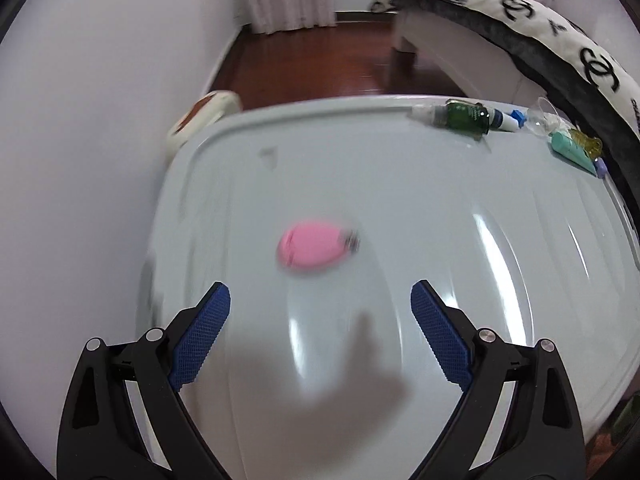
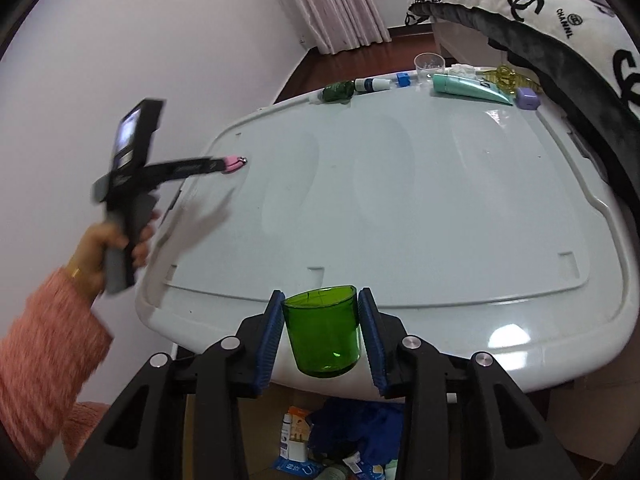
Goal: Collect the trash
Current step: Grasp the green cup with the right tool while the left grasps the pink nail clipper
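The right gripper [image 2: 320,332] is clamped on a green cup [image 2: 321,330], held at the near edge of the white lid [image 2: 440,200]. The left gripper [image 1: 320,308] is spread wide, with nothing between its blue pads [image 1: 200,336]. A small pink item [image 1: 312,249], blurred in the left view, lies on the lid just ahead of the open fingers; in the right view it [image 2: 231,163] appears at their tips, and contact cannot be confirmed. For a clean pick, the fingers should be lowered to either side of the item and then closed squarely. The cup is best kept upright nearby, presumably to receive the item. Bottles and tubes [image 2: 468,87] stand well apart at the far edge.
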The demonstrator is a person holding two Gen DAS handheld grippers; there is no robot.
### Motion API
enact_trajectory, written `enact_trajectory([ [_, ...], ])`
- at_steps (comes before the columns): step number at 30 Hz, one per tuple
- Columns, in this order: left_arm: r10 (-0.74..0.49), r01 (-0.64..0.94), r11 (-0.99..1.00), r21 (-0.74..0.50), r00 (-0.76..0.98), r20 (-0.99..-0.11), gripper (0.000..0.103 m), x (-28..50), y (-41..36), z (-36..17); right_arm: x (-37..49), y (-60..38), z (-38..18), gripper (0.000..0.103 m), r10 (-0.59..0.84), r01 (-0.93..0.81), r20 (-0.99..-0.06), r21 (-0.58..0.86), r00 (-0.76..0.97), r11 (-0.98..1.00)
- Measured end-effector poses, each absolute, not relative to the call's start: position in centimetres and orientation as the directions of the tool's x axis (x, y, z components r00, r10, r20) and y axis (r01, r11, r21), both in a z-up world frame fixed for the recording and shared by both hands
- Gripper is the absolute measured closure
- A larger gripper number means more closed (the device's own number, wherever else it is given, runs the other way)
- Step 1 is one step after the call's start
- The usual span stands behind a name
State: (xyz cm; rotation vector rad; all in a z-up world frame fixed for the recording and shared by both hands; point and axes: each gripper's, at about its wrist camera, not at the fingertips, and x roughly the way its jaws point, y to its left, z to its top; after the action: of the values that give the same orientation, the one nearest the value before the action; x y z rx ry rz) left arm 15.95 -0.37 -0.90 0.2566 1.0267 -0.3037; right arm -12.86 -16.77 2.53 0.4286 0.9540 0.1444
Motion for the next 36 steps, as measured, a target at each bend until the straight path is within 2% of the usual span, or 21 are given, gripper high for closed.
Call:
enact_trajectory([
  [5,-0.128,0.535,0.831,0.152,0.449,-0.884,0.014,19.1,-1.3,-2.1,-12.3,-17.7,2.7,0.065,0.343,0.050,-0.741,0.452,0.578,0.891],
  [9,-0.150,0.617,0.776,0.134,0.387,-0.910,0.016,20.5,-0.7,-3.1,-12.1,-17.9,2.7,0.065,0.356,0.046,-0.735,0.464,0.577,0.884],
  [11,-0.153,0.650,0.749,0.131,0.362,-0.920,0.025,20.7,-0.7,-3.6,-11.9,-17.8,2.8,0.065,0.364,0.040,-0.732,0.470,0.576,0.882],
  [15,-0.188,0.681,0.725,0.108,0.346,-0.919,0.059,20.4,-1.1,-3.7,-11.8,-17.6,2.9,0.065,0.375,0.030,-0.727,0.477,0.575,0.879],
  [22,-0.221,0.640,0.766,0.068,0.361,-0.906,0.062,18.4,-0.8,-3.4,-12.2,-18.0,3.4,0.066,0.374,0.033,-0.717,0.484,0.589,0.875],
  [23,-0.232,0.629,0.776,0.055,0.365,-0.902,0.065,17.9,-0.5,-3.2,-12.3,-18.1,3.7,0.066,0.371,0.035,-0.714,0.484,0.594,0.875],
  [24,-0.251,0.621,0.783,0.033,0.364,-0.897,0.082,17.4,-0.2,-2.8,-12.4,-18.1,3.8,0.066,0.372,0.033,-0.711,0.485,0.597,0.874],
  [25,-0.270,0.611,0.792,0.009,0.363,-0.892,0.089,17.0,0.1,-2.4,-12.6,-18.1,4.0,0.066,0.370,0.032,-0.707,0.484,0.602,0.874],
  [27,-0.313,0.599,0.800,-0.040,0.360,-0.879,0.090,16.2,0.6,-1.6,-12.8,-18.1,4.2,0.066,0.369,0.028,-0.703,0.483,0.608,0.875],
  [33,-0.291,0.571,0.820,-0.029,0.373,-0.881,0.093,14.0,1.2,-0.9,-13.3,-17.7,4.6,0.066,0.351,0.030,-0.699,0.469,0.623,0.882],
  [34,-0.305,0.569,0.821,-0.045,0.371,-0.877,0.103,14.0,1.4,-0.5,-13.4,-17.6,4.7,0.066,0.349,0.027,-0.698,0.467,0.626,0.884],
  [36,-0.316,0.571,0.819,-0.049,0.378,-0.870,0.103,13.8,1.8,0.2,-13.6,-17.6,4.8,0.066,0.350,0.025,-0.694,0.468,0.630,0.883],
])
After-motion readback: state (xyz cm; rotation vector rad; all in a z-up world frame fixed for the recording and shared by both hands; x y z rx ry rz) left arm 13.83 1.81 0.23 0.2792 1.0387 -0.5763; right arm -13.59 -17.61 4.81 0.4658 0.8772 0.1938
